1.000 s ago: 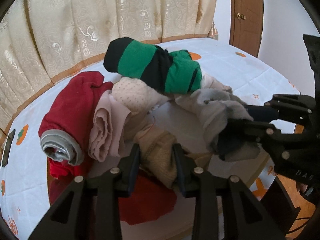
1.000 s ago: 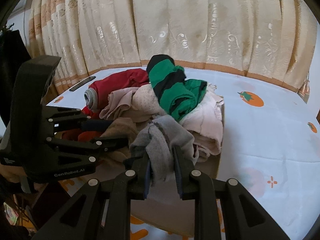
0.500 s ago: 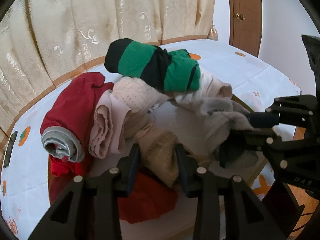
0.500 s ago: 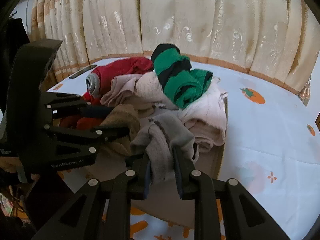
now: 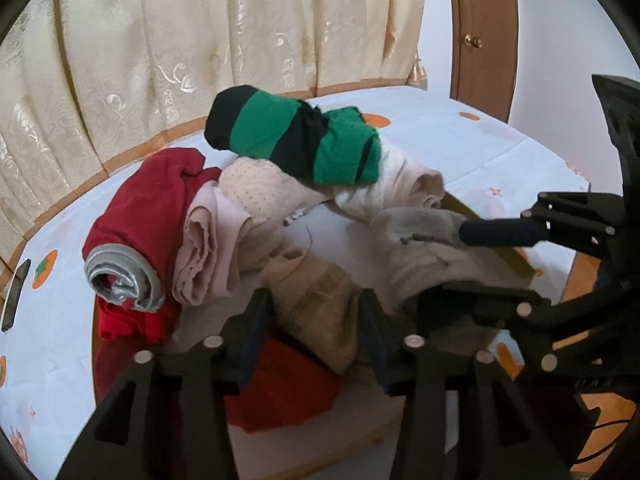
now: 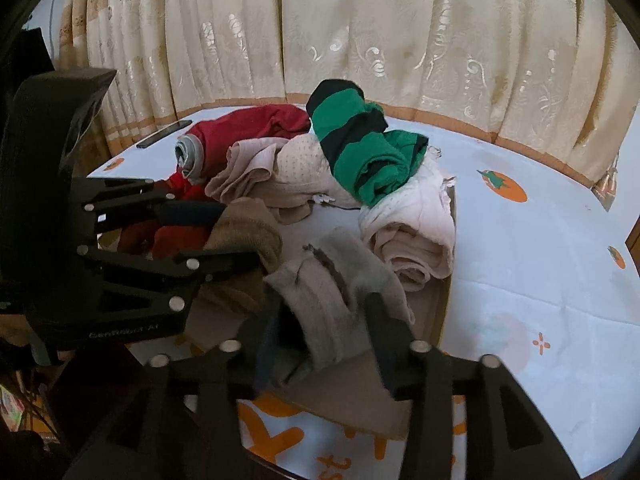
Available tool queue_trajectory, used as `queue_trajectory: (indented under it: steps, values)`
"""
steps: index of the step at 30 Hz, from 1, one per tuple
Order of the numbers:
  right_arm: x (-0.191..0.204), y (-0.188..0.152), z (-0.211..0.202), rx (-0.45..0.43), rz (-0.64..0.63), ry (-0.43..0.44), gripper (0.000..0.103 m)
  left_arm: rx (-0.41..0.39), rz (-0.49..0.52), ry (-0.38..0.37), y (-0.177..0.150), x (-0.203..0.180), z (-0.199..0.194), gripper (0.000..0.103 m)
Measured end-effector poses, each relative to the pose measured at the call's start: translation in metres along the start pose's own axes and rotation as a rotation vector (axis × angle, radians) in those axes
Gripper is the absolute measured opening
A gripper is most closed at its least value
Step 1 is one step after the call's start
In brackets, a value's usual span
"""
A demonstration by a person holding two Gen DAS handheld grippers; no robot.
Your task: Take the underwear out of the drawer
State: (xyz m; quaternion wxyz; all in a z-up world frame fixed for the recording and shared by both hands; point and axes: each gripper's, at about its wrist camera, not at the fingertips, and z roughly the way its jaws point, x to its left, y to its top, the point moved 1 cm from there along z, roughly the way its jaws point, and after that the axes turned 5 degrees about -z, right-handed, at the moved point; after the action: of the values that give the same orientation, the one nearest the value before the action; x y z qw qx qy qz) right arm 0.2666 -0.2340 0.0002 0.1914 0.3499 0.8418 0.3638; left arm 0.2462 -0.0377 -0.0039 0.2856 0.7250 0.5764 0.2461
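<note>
Opening just now, our left tongs [image 5: 316,326] stand loosely around the tan underwear [image 5: 316,300], and the right tongs [image 6: 324,326] around the grey underwear [image 6: 340,280]; neither pair presses. Both pieces lie in the shallow drawer [image 6: 444,304] on the table [image 6: 540,248]. We fear that loose cloth catches a finger and drags out, or pulls down the green-black roll [image 6: 360,148].

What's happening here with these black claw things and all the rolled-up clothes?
A person is holding a two-finger gripper in each hand over a shallow box of rolled underwear on a table. The left gripper straddles a tan piece and the right gripper a grey piece. Both sets of jaws have just been opening, so the pads look slack around the cloth, not pinching it. A green-and-black roll tops the pile.
</note>
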Motion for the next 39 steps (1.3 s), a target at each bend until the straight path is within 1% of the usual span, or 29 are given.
queue_trajectory:
  steps: [2, 3, 7, 9, 13, 16, 17, 18, 21, 24, 27, 29, 30, 33, 39]
  values:
    - [0.000, 0.000, -0.008, -0.019, 0.007, -0.015, 0.056, -0.027, -0.005, -0.007, -0.003, -0.002, -0.011, 0.068]
    - [-0.001, -0.001, -0.013, -0.029, 0.016, -0.017, 0.058, -0.034, -0.009, -0.005, -0.004, -0.002, -0.015, 0.070]
    - [0.001, -0.005, -0.038, -0.078, 0.038, -0.038, 0.059, -0.087, -0.059, -0.026, -0.010, 0.002, -0.043, 0.071]
    - [0.004, -0.007, -0.052, -0.108, 0.049, -0.057, 0.060, -0.120, -0.076, -0.010, -0.014, 0.002, -0.059, 0.072]
    - [0.012, -0.007, -0.077, -0.176, 0.064, -0.065, 0.060, -0.191, -0.101, 0.019, -0.023, 0.003, -0.088, 0.080]
    - [0.024, -0.007, -0.098, -0.239, 0.059, -0.079, 0.061, -0.244, -0.132, 0.034, -0.030, 0.004, -0.109, 0.082]
    - [0.027, -0.008, -0.103, -0.255, 0.058, -0.085, 0.062, -0.258, -0.144, 0.037, -0.032, 0.005, -0.115, 0.085]
    - [0.030, -0.009, -0.109, -0.272, 0.059, -0.087, 0.065, -0.270, -0.153, 0.038, -0.035, 0.005, -0.120, 0.086]
    - [0.039, -0.013, -0.124, -0.324, 0.070, -0.070, 0.068, -0.290, -0.161, 0.054, -0.041, 0.004, -0.131, 0.087]
    - [0.047, -0.014, -0.132, -0.337, 0.059, -0.071, 0.069, -0.312, -0.158, 0.066, -0.045, 0.003, -0.141, 0.087]
    - [0.051, -0.015, -0.140, -0.353, 0.063, -0.067, 0.069, -0.333, -0.171, 0.058, -0.046, 0.004, -0.151, 0.088]
    - [0.052, -0.015, -0.143, -0.361, 0.065, -0.070, 0.069, -0.346, -0.172, 0.062, -0.048, 0.003, -0.156, 0.097]
    - [0.053, -0.015, -0.144, -0.365, 0.063, -0.069, 0.069, -0.353, -0.173, 0.065, -0.048, 0.003, -0.158, 0.098]
    - [0.058, -0.015, -0.147, -0.370, 0.047, -0.063, 0.069, -0.367, -0.169, 0.059, -0.049, 0.001, -0.164, 0.098]
    - [0.063, -0.014, -0.151, -0.378, 0.035, -0.058, 0.069, -0.379, -0.169, 0.070, -0.047, 0.001, -0.170, 0.098]
